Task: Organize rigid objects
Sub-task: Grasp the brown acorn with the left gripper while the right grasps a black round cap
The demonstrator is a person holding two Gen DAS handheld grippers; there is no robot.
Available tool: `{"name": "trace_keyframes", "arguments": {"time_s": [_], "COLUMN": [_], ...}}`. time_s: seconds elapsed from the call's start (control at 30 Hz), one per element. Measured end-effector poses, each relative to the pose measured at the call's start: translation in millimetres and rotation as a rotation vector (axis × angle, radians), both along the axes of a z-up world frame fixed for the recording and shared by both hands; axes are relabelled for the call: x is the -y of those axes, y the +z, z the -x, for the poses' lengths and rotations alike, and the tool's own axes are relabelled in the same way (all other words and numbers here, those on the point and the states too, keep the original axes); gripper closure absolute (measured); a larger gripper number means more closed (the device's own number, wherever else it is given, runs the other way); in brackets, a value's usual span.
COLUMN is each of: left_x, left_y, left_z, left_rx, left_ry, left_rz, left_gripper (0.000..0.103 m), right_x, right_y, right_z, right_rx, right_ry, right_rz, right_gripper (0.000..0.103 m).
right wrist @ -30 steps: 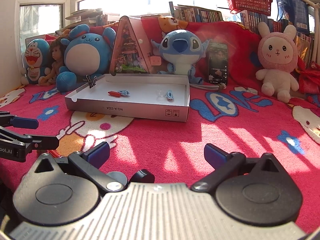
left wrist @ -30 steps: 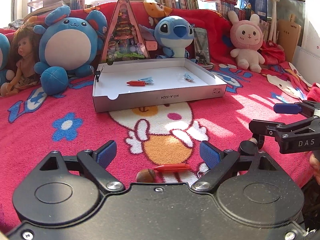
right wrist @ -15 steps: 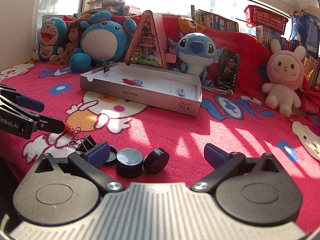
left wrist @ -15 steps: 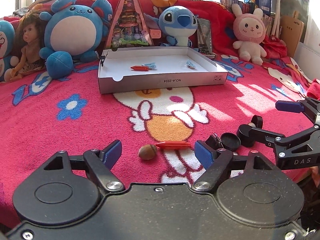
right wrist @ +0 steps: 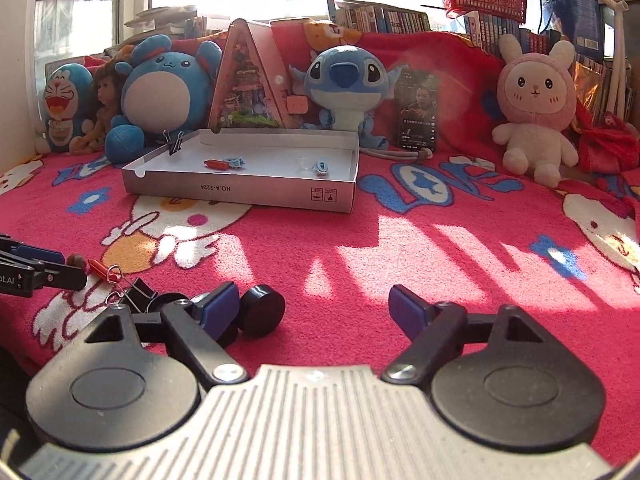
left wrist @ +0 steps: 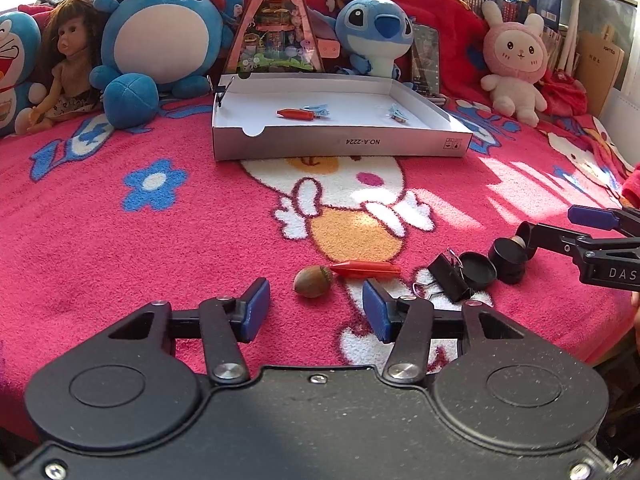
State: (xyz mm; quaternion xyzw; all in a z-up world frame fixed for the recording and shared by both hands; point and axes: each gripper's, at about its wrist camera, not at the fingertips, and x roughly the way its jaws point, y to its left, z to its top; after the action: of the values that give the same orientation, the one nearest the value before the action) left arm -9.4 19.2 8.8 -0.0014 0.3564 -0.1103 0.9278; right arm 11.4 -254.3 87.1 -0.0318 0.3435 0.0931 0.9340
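Observation:
My left gripper [left wrist: 316,312] is open and empty, just short of a brown acorn [left wrist: 313,280] and a red cone-shaped piece [left wrist: 366,269] on the red blanket. To their right lie a black binder clip [left wrist: 450,282] and black round caps [left wrist: 478,270]. My right gripper [right wrist: 314,306] is open and empty; its left finger stands in front of the black caps [right wrist: 262,310], with the binder clip [right wrist: 138,292] to the left. The white cardboard tray [left wrist: 340,146] farther back holds a red piece [left wrist: 295,113] and small blue clips [left wrist: 318,110].
Plush toys, a doll and a triangular display box [left wrist: 276,24] line the back of the blanket behind the tray. A phone [right wrist: 418,110] leans beside the Stitch plush [right wrist: 344,84]. A binder clip [right wrist: 175,143] sits on the tray's left rim.
Both grippers have risen and tilted down toward the near blanket. The acorn, binder clip and black caps have come into view. The left jaws have narrowed a little.

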Motion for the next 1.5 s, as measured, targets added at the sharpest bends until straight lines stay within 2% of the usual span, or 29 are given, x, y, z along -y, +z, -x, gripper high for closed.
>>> {"name": "trace_keyframes", "arguments": {"time_s": [0.23, 0.37, 0.5, 0.7, 1.0, 1.03, 1.1, 1.13, 1.17, 1.5], "left_x": [3.6, 4.5, 5.4, 8.8, 11.4, 11.2, 11.1, 11.1, 11.1, 6.5], "left_y": [-1.9, -2.5, -2.7, -2.6, -3.6, -3.4, -3.1, -3.0, -2.7, 4.5], "left_z": [0.4, -0.1, -0.6, -0.6, -3.1, -3.4, -2.7, -2.7, -2.5, -7.7], "left_rx": [0.004, 0.007, 0.011, 0.025, 0.031, 0.033, 0.037, 0.038, 0.039, 0.06], "left_ry": [-0.001, -0.001, -0.002, -0.011, -0.002, 0.0, 0.005, 0.005, 0.004, 0.031], "left_rz": [-0.012, -0.014, -0.021, -0.035, -0.017, -0.017, -0.018, -0.02, -0.022, -0.034], "left_gripper": [0.054, 0.054, 0.054, 0.062, 0.081, 0.082, 0.082, 0.082, 0.082, 0.082], "right_x": [0.9, 5.5, 4.9, -3.0, -11.3, -12.3, -13.8, -15.0, -15.7, -18.8], "right_y": [-9.6, -12.9, -11.6, -14.9, -17.7, -17.9, -18.3, -18.6, -18.4, -11.5], "right_z": [-4.7, -7.1, -5.6, -8.4, -11.3, -11.4, -11.5, -11.6, -11.5, -14.6], "right_rx": [-0.025, -0.04, -0.033, -0.035, -0.03, -0.032, -0.037, -0.04, -0.04, -0.026], "right_ry": [-0.074, -0.117, -0.097, -0.079, -0.059, -0.056, -0.052, -0.053, -0.053, -0.052], "right_rz": [0.11, 0.134, 0.121, 0.135, 0.138, 0.136, 0.133, 0.131, 0.131, 0.107], "right_gripper": [0.014, 0.014, 0.014, 0.015, 0.027, 0.031, 0.048, 0.062, 0.065, 0.066]}}
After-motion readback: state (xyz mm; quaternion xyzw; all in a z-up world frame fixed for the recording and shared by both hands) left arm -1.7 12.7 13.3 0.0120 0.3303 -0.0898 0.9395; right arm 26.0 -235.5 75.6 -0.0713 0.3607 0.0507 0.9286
